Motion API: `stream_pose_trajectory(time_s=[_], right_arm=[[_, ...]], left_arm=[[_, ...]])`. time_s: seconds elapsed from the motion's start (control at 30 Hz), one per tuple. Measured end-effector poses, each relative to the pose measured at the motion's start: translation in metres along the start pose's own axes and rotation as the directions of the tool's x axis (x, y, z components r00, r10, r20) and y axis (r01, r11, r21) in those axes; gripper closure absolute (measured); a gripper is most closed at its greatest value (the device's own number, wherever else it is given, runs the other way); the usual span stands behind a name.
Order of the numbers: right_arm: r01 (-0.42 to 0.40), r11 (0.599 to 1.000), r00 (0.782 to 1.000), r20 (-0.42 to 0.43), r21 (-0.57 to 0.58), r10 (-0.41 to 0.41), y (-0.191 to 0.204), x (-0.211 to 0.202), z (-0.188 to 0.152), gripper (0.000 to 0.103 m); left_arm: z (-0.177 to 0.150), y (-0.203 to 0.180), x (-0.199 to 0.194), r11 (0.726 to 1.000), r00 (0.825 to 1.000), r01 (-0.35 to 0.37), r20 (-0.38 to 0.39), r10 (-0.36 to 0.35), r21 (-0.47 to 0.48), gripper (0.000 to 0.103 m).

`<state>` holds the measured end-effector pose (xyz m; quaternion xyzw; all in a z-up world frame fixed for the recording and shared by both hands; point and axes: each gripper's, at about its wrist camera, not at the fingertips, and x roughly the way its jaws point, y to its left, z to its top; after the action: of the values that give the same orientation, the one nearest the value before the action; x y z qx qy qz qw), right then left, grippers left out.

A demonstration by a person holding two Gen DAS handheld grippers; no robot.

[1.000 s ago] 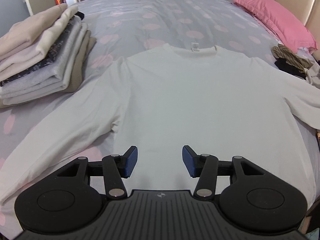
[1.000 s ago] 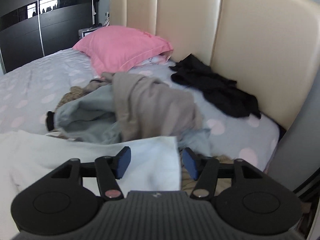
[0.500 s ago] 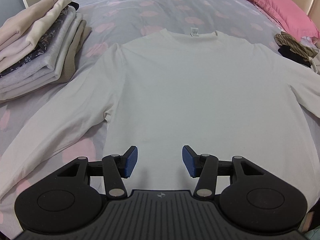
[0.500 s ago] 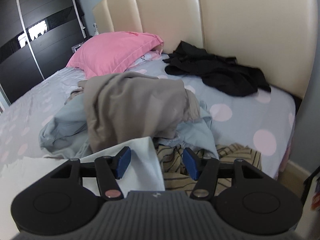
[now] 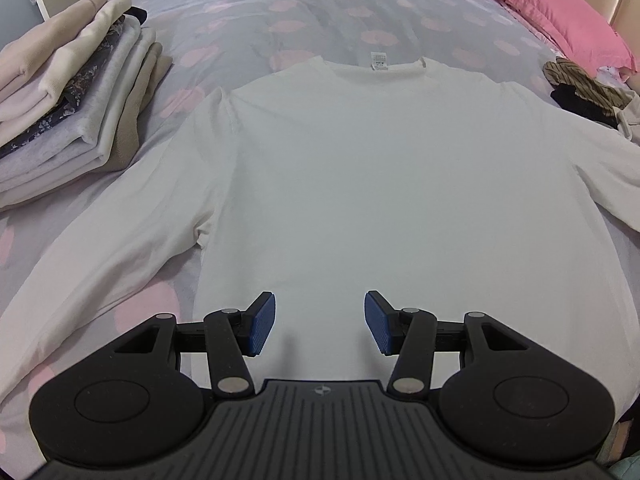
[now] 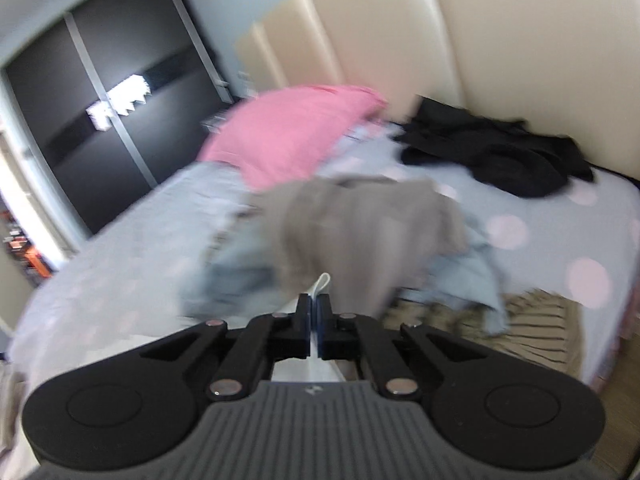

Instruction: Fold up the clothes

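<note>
A white long-sleeved shirt point(image 5: 380, 168) lies flat on the spotted grey bedspread point(image 5: 320, 8), collar away from me, both sleeves spread out. My left gripper point(image 5: 319, 324) hovers open over the shirt's lower hem, nothing between its blue pads. In the blurred right wrist view my right gripper point(image 6: 314, 322) is shut on a thin edge of the white shirt's cloth point(image 6: 322, 284), which sticks up between the fingers. Which part of the shirt this is cannot be made out.
A stack of folded clothes point(image 5: 68, 108) sits at the left. A pink pillow point(image 5: 548, 8) lies far right, near the cream headboard point(image 6: 500, 40). Unfolded clothes pile beside the shirt: brown point(image 6: 360, 232), light blue point(image 6: 476, 272), striped point(image 6: 540, 328), black point(image 6: 504, 156).
My right gripper has shut on the shirt's white cloth and swung up and left, blurring its view. The left gripper has come lower over the shirt and stays open.
</note>
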<state>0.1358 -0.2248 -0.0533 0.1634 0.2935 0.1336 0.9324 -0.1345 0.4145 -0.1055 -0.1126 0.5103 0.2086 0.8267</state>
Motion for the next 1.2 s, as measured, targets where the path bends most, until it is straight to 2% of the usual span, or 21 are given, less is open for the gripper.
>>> stream_pose_trajectory(time_s=[0.17,0.3,0.5,0.53,0.6,0.63,0.7,0.83,1.03,1.13,1.2], right_arm=[[-0.137,0.986,0.990,0.022,-0.093,0.140,0.065,-0.013,0.004,0.100],[-0.256,0.958,0.966,-0.010,-0.131,0.257,0.130,-0.013,0.002,0.100],[-0.429,0.880,0.901,-0.157,-0.202,0.404,0.236,-0.004,-0.028,0.100],[-0.453,0.866,0.888,-0.189,-0.211,0.419,0.250,-0.002,-0.038,0.100],[-0.501,0.836,0.859,-0.252,-0.226,0.447,0.277,0.002,-0.057,0.100],[-0.523,0.820,0.843,-0.282,-0.233,0.458,0.290,0.004,-0.067,0.100],[-0.555,0.794,0.817,-0.343,-0.249,0.463,0.311,0.012,-0.089,0.100],[-0.587,0.766,0.775,-0.455,-0.262,0.439,0.341,0.034,-0.132,0.100],[-0.583,0.765,0.748,-0.548,-0.274,0.375,0.364,0.066,-0.178,0.100],[-0.569,0.777,0.744,-0.571,-0.270,0.346,0.370,0.083,-0.192,0.094],[-0.565,0.783,0.739,-0.582,-0.259,0.340,0.373,0.091,-0.197,0.093]], left_arm=[[0.010,-0.004,-0.008,1.000,0.999,0.022,0.026,-0.022,-0.002,0.056],[0.017,-0.006,-0.015,0.999,0.997,0.051,0.050,-0.051,-0.012,0.056],[0.028,-0.009,-0.026,0.995,0.992,0.096,0.087,-0.093,-0.027,0.056],[0.029,-0.009,-0.026,0.993,0.990,0.111,0.089,-0.108,-0.028,0.058],[0.029,-0.009,-0.027,0.988,0.986,0.149,0.087,-0.146,-0.030,0.068],[0.029,-0.010,-0.027,0.985,0.983,0.167,0.086,-0.164,-0.030,0.069],[0.029,-0.012,-0.026,0.985,0.982,0.171,0.086,-0.169,-0.021,0.069],[0.030,-0.016,-0.020,0.986,0.984,0.164,0.077,-0.163,-0.017,0.070],[0.032,-0.028,-0.012,0.965,0.959,0.262,0.115,-0.260,-0.001,0.069],[0.035,-0.041,-0.005,0.961,0.956,0.276,0.101,-0.276,0.017,0.068],[0.037,-0.048,0.000,0.961,0.957,0.275,0.088,-0.276,0.026,0.068]])
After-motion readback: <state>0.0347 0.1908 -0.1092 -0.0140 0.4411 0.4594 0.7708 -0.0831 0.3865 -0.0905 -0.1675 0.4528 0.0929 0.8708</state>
